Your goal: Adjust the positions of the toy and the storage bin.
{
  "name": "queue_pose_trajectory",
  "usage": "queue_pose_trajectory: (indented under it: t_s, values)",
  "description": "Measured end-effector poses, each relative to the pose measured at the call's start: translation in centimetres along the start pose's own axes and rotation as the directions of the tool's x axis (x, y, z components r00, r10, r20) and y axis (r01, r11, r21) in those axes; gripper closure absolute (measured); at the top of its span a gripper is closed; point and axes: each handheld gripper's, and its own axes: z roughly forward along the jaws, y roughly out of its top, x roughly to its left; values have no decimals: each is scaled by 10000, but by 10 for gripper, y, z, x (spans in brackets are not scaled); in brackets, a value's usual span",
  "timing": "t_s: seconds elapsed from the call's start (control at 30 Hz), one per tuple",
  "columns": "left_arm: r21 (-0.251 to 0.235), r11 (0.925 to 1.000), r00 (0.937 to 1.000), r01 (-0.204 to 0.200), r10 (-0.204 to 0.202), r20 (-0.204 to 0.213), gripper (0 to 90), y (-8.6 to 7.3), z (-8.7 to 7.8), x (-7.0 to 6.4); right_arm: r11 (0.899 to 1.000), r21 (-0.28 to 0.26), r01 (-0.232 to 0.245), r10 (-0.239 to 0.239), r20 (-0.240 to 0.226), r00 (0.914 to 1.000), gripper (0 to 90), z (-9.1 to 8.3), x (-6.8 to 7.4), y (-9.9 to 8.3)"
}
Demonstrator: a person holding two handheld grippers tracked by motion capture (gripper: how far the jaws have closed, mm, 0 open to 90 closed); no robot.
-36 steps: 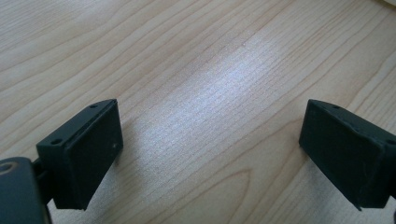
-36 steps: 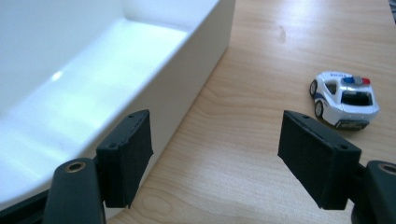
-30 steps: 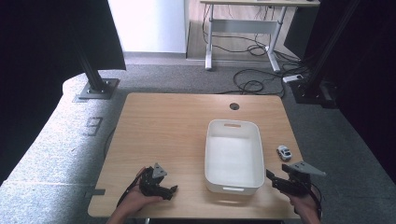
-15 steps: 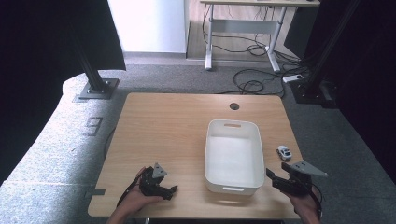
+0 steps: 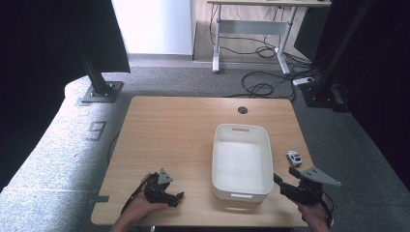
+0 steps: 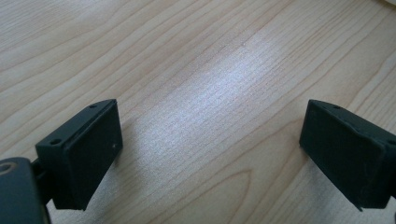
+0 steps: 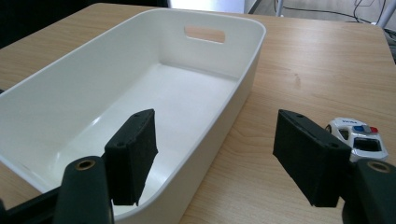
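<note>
A light wooden tabletop (image 5: 179, 140) with a round cable hole (image 5: 242, 110) near its far edge stands on grey carpet, between dark curtains; behind it are a pale wall panel, a second desk (image 5: 251, 19) and loose cables on the floor. A mark on the carpet to the left of the table looks like the digit 9, though it is too coarse to be sure.

A white tub (image 5: 241, 162) with handle slots sits in the right half of the tabletop, its near end close to the near edge. A small toy police car (image 5: 293, 156), white with a blue and red roof bar, stands just beside the tub's right wall, near the right edge; the writing on it is too small to read.

The right gripper (image 7: 215, 154) hovers at the near right corner, jaws wide and holding nothing, with the tub's wall between them and the car behind the right jaw. The left gripper (image 6: 210, 154) rests near the near left corner, jaws wide over bare wood.
</note>
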Motion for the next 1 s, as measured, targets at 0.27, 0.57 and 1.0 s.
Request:
queue_pose_trajectory:
  t_s: [0.27, 0.57, 1.0]
  values:
    - [6, 10000, 10000, 2, -2, 1, 62, 0, 0, 0, 9999, -116, 52, -53, -77, 10000, 301, 1, 5, 2]
    - [18, 10000, 10000, 6, -6, 3, 62, 0, 0, 0, 9998, -177, 98, -106, -409, 9991, 296, 1, 12, 6]
    - [4, 10000, 10000, 16, -16, -12, 62, 0, 0, 0, 9976, 656, 226, -207, -299, 9993, 318, 24, 18, -2]
